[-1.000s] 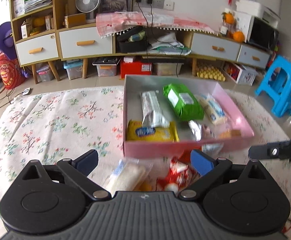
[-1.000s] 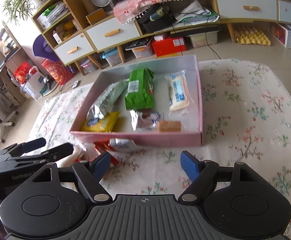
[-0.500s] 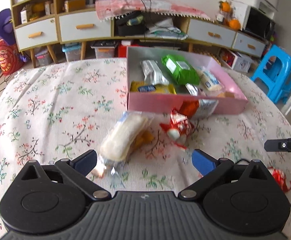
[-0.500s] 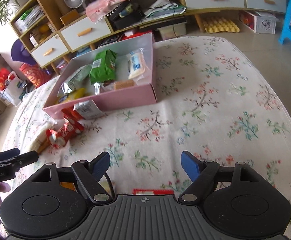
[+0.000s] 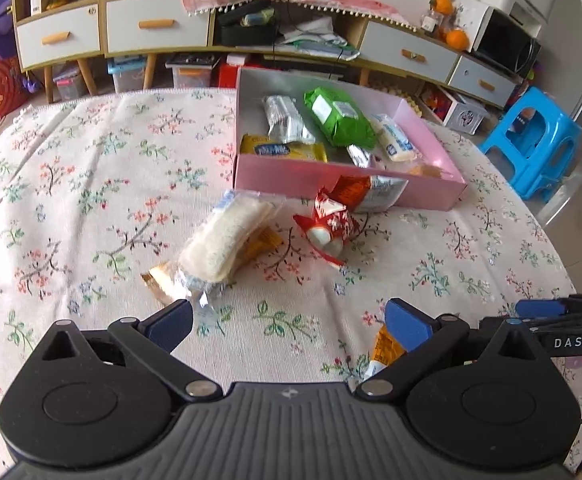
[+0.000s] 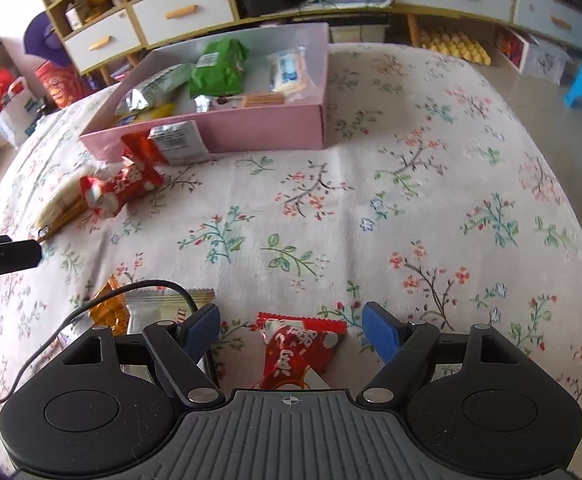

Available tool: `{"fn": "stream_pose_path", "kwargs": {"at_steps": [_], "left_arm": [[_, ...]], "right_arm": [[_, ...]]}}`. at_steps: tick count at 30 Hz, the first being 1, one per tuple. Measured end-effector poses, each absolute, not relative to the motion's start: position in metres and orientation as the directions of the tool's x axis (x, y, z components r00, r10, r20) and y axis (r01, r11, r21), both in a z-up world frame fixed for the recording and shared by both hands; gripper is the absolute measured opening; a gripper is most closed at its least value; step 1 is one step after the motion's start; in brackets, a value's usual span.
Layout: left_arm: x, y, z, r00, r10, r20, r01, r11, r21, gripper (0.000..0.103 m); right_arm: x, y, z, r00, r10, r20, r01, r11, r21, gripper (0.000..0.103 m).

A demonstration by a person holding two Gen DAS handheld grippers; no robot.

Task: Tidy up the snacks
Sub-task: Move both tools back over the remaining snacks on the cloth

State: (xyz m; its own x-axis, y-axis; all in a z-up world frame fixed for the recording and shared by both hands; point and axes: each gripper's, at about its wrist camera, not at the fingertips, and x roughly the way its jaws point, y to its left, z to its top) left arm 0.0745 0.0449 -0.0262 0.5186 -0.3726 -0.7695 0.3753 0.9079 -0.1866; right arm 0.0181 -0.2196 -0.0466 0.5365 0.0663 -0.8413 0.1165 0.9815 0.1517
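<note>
A pink box (image 5: 347, 178) (image 6: 251, 126) on the flowered tablecloth holds several snacks, among them a green pack (image 5: 337, 116) (image 6: 219, 66). Loose in front of it lie a white rice-cracker pack (image 5: 223, 242), a red candy pack (image 5: 329, 228) (image 6: 117, 188) and an orange-and-silver packet (image 5: 367, 192) (image 6: 163, 142). My left gripper (image 5: 289, 322) is open above bare cloth, with the white pack's end just off its left fingertip. My right gripper (image 6: 291, 330) is open, and a second red snack pack (image 6: 297, 350) lies between its fingers, untouched. An orange packet (image 6: 109, 306) (image 5: 385, 350) lies by its left finger.
A black cable (image 6: 131, 292) loops over the packets at the right gripper's left finger. Behind the table stand a low cabinet with drawers (image 5: 155, 26) and a blue stool (image 5: 531, 148). Open cloth spreads to the right of the box (image 6: 431, 160).
Both grippers have drawn back from the box toward the near side of the table. The red pack and the orange packet have come into the right wrist view. Both grippers stay open.
</note>
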Motion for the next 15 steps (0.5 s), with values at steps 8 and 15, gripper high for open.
{"fn": "stream_pose_path", "kwargs": {"at_steps": [8, 15], "left_arm": [[0.071, 0.049, -0.014, 0.544, -0.338, -0.768, 0.334, 0.927, -0.172, 0.102], [0.063, 0.049, -0.004, 0.558, -0.274, -0.783, 0.292, 0.948, -0.125, 0.102]], "right_arm": [[0.014, -0.225, -0.026, 0.562, 0.110, -0.820, 0.095, 0.976, 0.196, 0.080], [0.016, -0.239, -0.006, 0.566, 0.141, -0.812, 0.105, 0.965, 0.241, 0.086]]}}
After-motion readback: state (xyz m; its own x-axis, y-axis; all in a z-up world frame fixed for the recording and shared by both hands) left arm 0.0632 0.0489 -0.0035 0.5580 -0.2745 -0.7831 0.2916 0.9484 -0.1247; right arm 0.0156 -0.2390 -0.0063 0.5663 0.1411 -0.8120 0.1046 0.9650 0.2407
